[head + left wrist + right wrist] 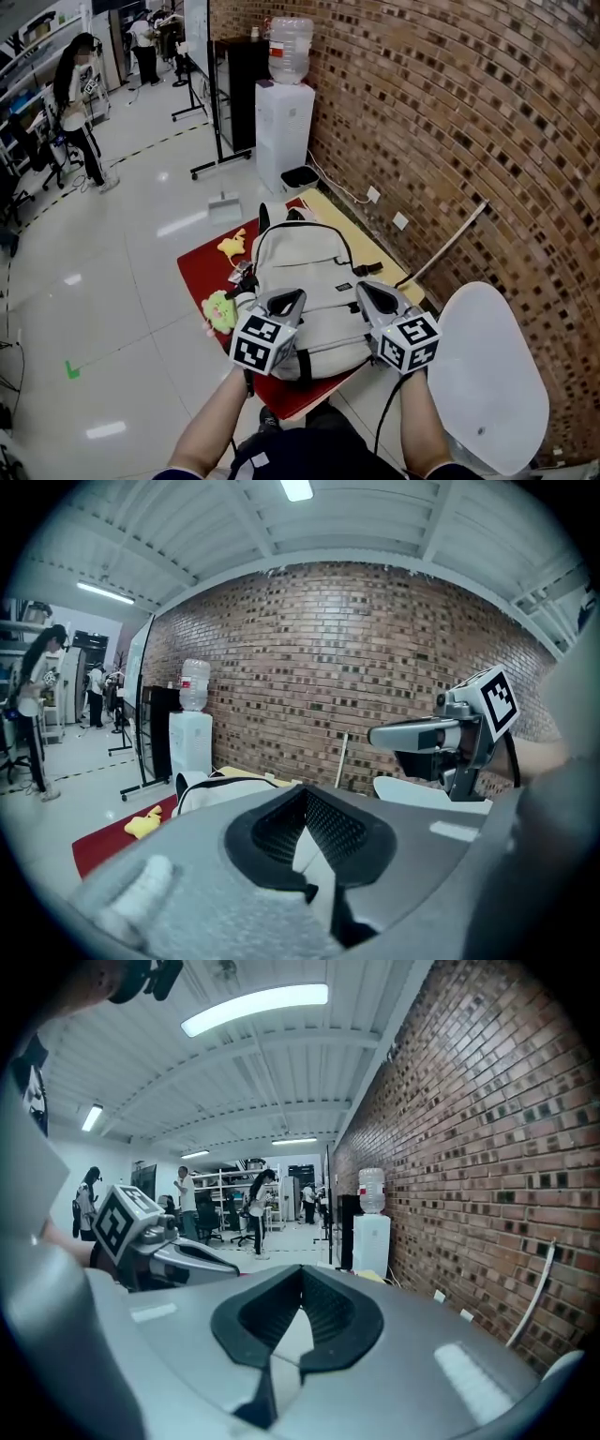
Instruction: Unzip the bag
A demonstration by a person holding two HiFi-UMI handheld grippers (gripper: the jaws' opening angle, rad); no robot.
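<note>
Brick wall along the right and glossy white floor to the left, with a water dispenser at the far end. A low counter covered in red carries the task's thing, a pale bag. The bag lies flat at the counter's middle, its long axis running straight away from the person toward the dispenser. A dark zip line arcs across its upper face, but the puller is too small to locate. The left hand-held gripper and the right hand-held gripper hover side by side over the bag's near end, one toward each near corner. Both sit about equally close to it and point forward along its axis. Each gripper's own view shows the jaws clenched tip to tip with nothing between them, the bag's pale cloth lying below the left pair and the right pair. The zip thus lies ahead of and below both tools. The left side probably offers more room to move, with only a green toy and a yellow toy at that edge. A white chair and the wall crowd the right.
</note>
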